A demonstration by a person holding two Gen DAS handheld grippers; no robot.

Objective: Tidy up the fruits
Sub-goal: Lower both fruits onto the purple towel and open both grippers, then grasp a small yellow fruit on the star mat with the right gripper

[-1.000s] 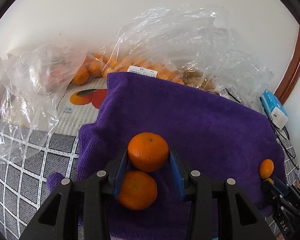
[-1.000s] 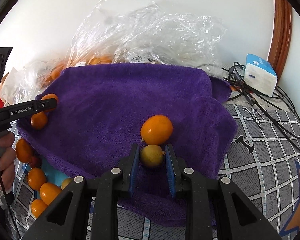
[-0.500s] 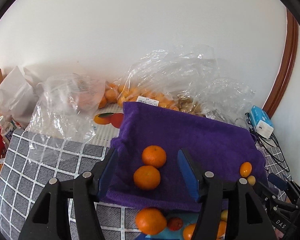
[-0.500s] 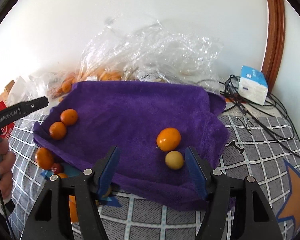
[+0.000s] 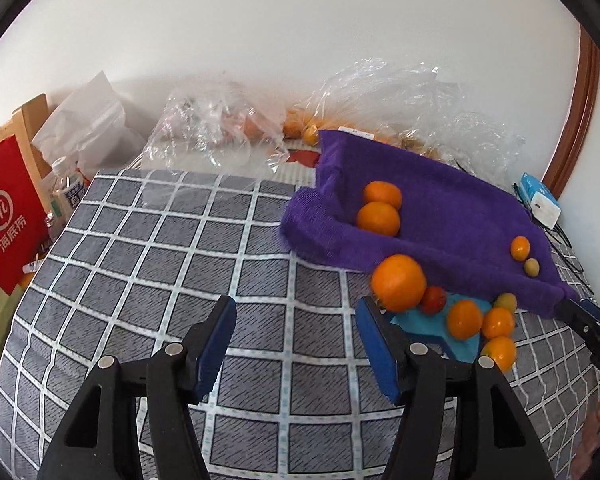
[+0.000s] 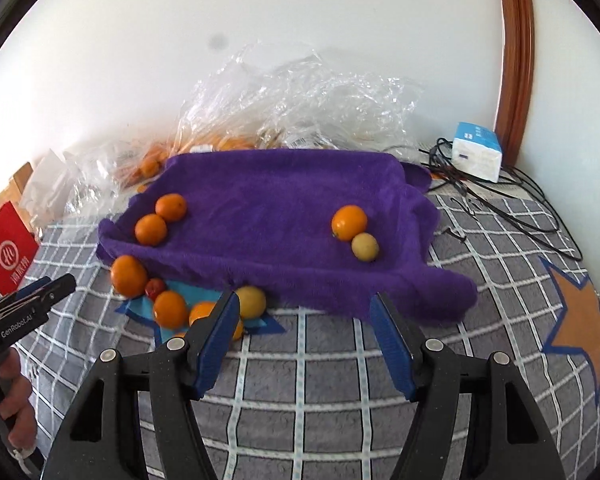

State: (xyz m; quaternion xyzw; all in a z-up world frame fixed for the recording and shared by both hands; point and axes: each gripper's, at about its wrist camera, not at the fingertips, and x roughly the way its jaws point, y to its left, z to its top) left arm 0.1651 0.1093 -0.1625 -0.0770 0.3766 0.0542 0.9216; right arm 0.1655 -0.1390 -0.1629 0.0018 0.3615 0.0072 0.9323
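Note:
A purple towel [image 6: 268, 216] lies on the grey checked cloth; it also shows in the left wrist view [image 5: 452, 216]. Two oranges [image 6: 151, 229] rest on its left part, an orange kumquat [image 6: 349, 222] and a yellow fruit [image 6: 365, 246] on its right. Several more fruits, among them a big orange [image 5: 398, 281] and a small red one [image 5: 433, 300], lie by a blue patch in front of the towel. My left gripper [image 5: 296, 344] is open and empty, over the cloth left of the pile. My right gripper [image 6: 306, 338] is open and empty, just before the towel's front edge.
Clear plastic bags [image 6: 300, 100] with oranges sit behind the towel by the wall. A white-blue box [image 6: 476, 150] and black cables [image 6: 500, 196] lie at the right. A red bag [image 5: 8, 216], bottles and a white bag stand at the left edge.
Both grippers let go of their fruit and opened a second ago, then pulled back and up from the towel. The left one also swung left over the checked cloth.

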